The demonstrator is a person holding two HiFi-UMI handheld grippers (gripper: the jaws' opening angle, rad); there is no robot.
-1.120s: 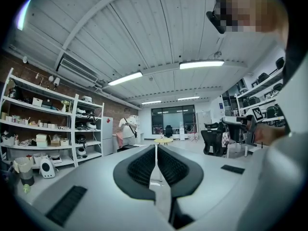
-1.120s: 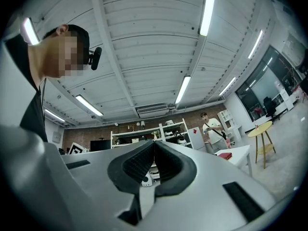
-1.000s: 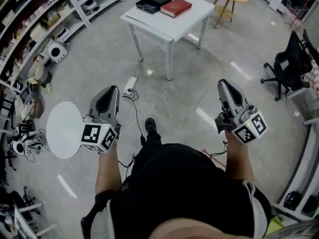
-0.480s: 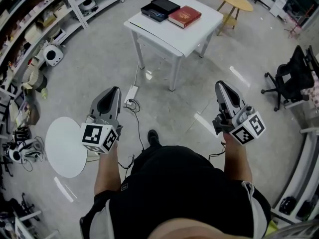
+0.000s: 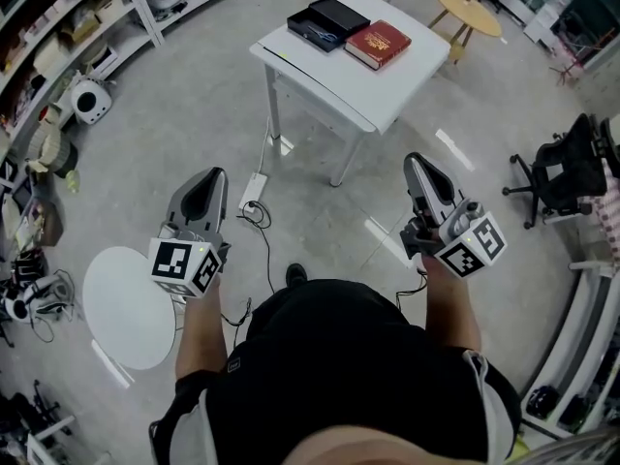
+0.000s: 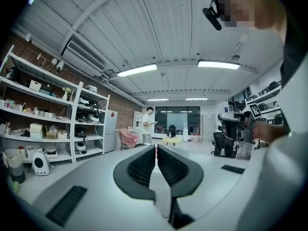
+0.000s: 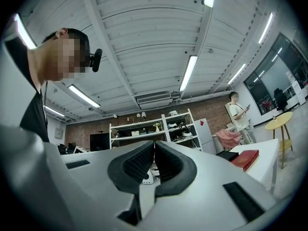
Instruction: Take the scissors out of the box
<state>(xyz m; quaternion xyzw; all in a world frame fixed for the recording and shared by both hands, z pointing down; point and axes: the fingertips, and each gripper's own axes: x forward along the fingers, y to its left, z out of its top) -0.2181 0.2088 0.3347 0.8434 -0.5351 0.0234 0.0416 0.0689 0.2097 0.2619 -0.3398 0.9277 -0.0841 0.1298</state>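
Jaws closed, empty: left gripper (image 5: 210, 175), right gripper (image 5: 416, 161) | box (image 5: 327, 21) (red book (image 5: 378, 44) beside) on white table (image 5: 387, 90)

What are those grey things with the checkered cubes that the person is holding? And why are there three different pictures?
Those are two hand-held grippers, tools with two jaws that pinch like tongs. The person holds the left gripper in one hand and the right gripper in the other. The patterned cubes are part of them. One picture comes from a camera on the person's head, looking down. The other two come from small cameras riding on each gripper, looking along its jaws. Both grippers are shut and hold nothing. Ahead stands a white table with a black box and a red book on it. What lies inside the box is too small to tell from here.
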